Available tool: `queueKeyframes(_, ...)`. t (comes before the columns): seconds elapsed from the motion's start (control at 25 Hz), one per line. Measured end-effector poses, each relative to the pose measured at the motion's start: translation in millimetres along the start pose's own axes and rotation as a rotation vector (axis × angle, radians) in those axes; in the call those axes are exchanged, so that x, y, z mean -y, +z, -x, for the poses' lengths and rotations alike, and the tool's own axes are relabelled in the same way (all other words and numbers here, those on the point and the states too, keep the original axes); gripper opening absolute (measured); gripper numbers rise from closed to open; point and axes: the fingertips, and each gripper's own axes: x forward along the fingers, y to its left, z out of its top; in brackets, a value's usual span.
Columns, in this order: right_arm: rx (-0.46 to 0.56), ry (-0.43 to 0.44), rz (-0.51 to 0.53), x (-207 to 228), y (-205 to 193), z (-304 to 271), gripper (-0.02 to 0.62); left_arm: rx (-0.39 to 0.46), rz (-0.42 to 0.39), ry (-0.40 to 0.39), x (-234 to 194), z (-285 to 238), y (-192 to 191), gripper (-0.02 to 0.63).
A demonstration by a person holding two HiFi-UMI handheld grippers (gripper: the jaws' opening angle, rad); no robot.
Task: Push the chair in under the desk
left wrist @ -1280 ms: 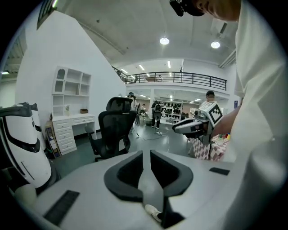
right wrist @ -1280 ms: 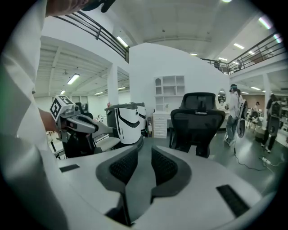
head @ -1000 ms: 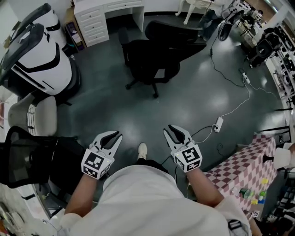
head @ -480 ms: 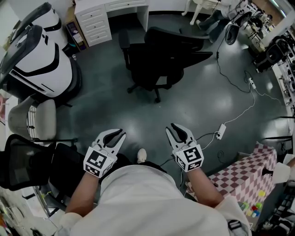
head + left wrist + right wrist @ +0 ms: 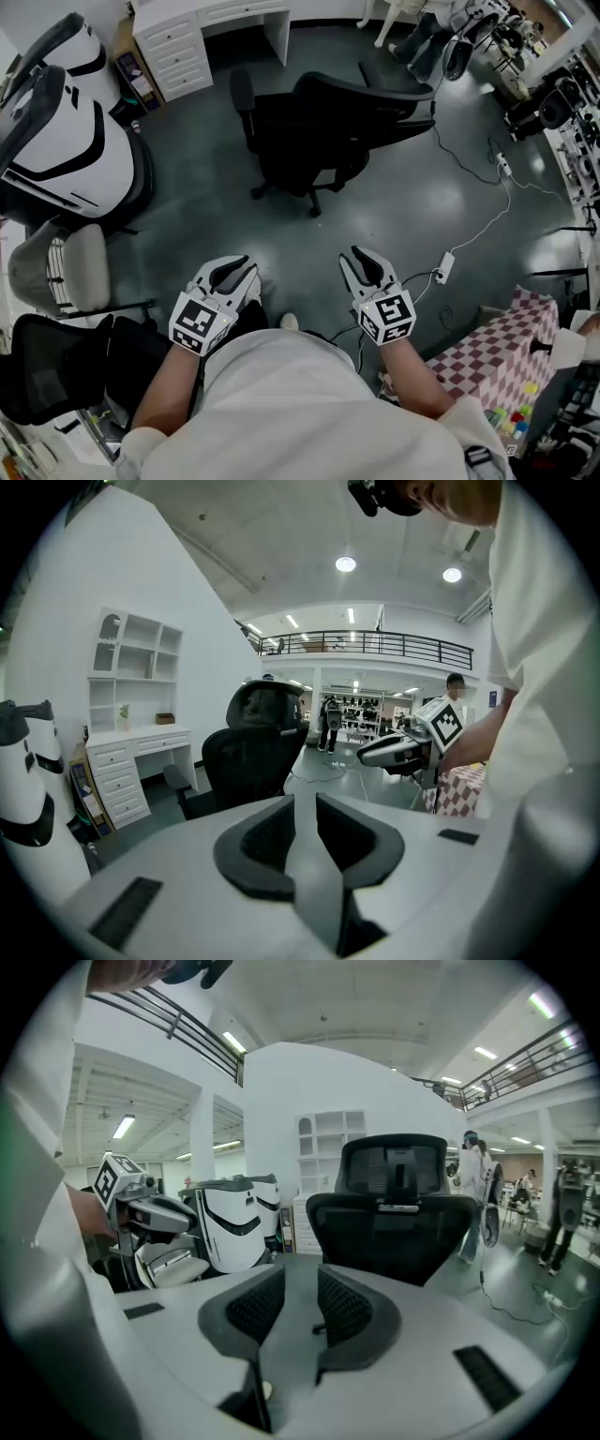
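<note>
A black office chair (image 5: 323, 122) stands on the dark floor, pulled out from the white desk (image 5: 211, 21) at the back, with its backrest toward me. In the right gripper view the chair (image 5: 394, 1208) shows straight ahead; in the left gripper view the chair (image 5: 251, 752) stands beside the desk (image 5: 131, 747). My left gripper (image 5: 241, 269) is held in front of my body, well short of the chair, and its jaws are opening with nothing between them. My right gripper (image 5: 357, 259) hovers level with it, jaws a little apart and empty.
A large white and black machine shell (image 5: 61, 141) stands at the left, with a beige chair (image 5: 70, 267) and a black mesh chair (image 5: 52, 361) below it. A cable with a power strip (image 5: 444, 264) crosses the floor at the right. A checkered table (image 5: 497, 342) sits at the lower right.
The person has stepped forward: the black chair now looks closer and larger. Both grippers keep their place before the body, and the left jaws stand slightly wider.
</note>
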Motion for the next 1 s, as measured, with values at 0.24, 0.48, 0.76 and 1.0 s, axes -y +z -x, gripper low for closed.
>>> queueKeyframes(0.24, 0.001, -0.087, -0.027, 27, 28, -40, 0.091, 0.008, -0.035, -0.056, -59, -25, 23, 0.071)
queueKeyframes(0.48, 0.006, -0.180, -0.047, 47, 47, -68, 0.103, 0.012, -0.081, -0.126, -104, -47, 43, 0.078)
queueKeyframes(0.76, 0.042, -0.309, -0.085, 77, 66, -80, 0.127, -0.001, -0.136, -0.198, -139, -74, 50, 0.090)
queueKeyframes(1.0, 0.058, -0.344, -0.099, 119, 84, -87, 0.178, -0.004, -0.149, -0.205, -153, -110, 67, 0.112)
